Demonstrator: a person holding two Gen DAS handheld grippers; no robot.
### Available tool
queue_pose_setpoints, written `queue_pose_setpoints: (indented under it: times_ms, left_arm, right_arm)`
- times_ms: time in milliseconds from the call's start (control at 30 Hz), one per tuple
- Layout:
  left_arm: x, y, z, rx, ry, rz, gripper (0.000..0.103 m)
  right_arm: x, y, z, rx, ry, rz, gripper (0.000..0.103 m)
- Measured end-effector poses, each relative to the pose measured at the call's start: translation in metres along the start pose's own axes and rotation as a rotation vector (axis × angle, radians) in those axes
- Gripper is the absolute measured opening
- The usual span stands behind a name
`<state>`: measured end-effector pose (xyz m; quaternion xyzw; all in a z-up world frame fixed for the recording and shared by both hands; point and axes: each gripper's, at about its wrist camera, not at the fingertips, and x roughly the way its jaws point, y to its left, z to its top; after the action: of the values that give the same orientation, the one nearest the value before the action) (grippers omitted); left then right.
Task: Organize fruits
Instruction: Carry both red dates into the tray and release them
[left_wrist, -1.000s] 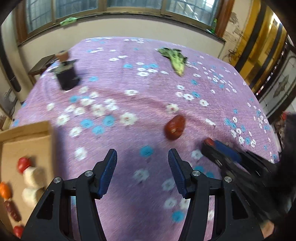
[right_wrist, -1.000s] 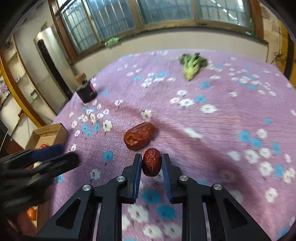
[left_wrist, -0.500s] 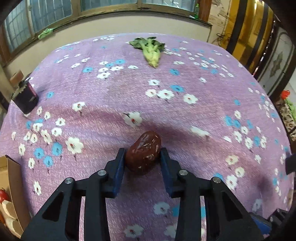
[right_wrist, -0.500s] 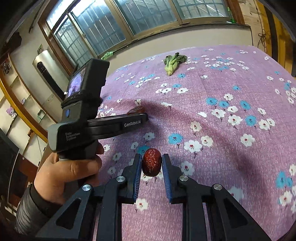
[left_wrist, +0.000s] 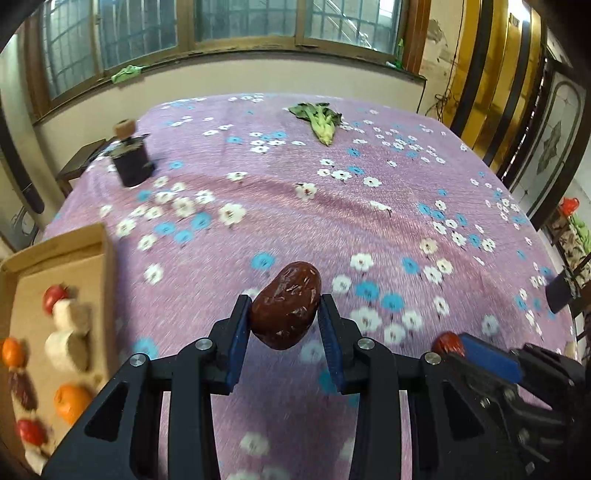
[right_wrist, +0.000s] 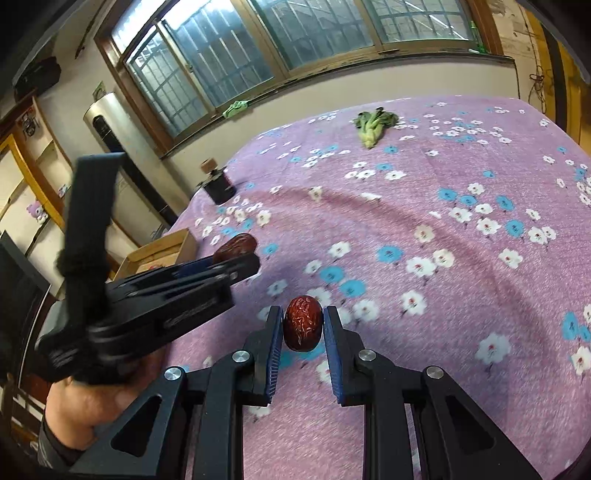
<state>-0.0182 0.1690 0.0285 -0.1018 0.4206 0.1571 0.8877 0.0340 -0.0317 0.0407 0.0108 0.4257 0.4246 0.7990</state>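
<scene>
While both grippers hang over the purple flowered cloth (left_wrist: 369, 229), each one has a fruit. The left gripper (left_wrist: 284, 321) is nearly closed, and its blue pads squeeze a big dark red date (left_wrist: 285, 304) from both sides. The date is shiny, wrinkly and tilted, lifted off the cloth. The right gripper (right_wrist: 303, 328) is closed tight on a small red date (right_wrist: 303, 324), which stands upright between the pads and has pale wrinkle lines. Off to the left sits a cardboard box (left_wrist: 92, 236) with oranges, red fruits and pale round pieces inside. Farther away stands a dark pot (left_wrist: 131, 164) near the cloth's left edge. A green leafy vegetable (left_wrist: 319, 120) lies at the far end.
</scene>
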Motion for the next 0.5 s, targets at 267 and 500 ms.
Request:
queue_pose_setpoints:
  times_ms: [267,500]
  left_arm:
    - [-0.042,0.016,-0.025,-0.026,-0.054,0.009,0.034]
    - [-0.065,0.029,-0.043,-0.036,-0.072,0.019,0.034]
  right_arm:
    - [-0.006,0.028,-0.014,-0.05,0.01,0.025,0.023]
    - [-0.011,0.053,-0.021,-0.095,0.018,0.05,0.023]
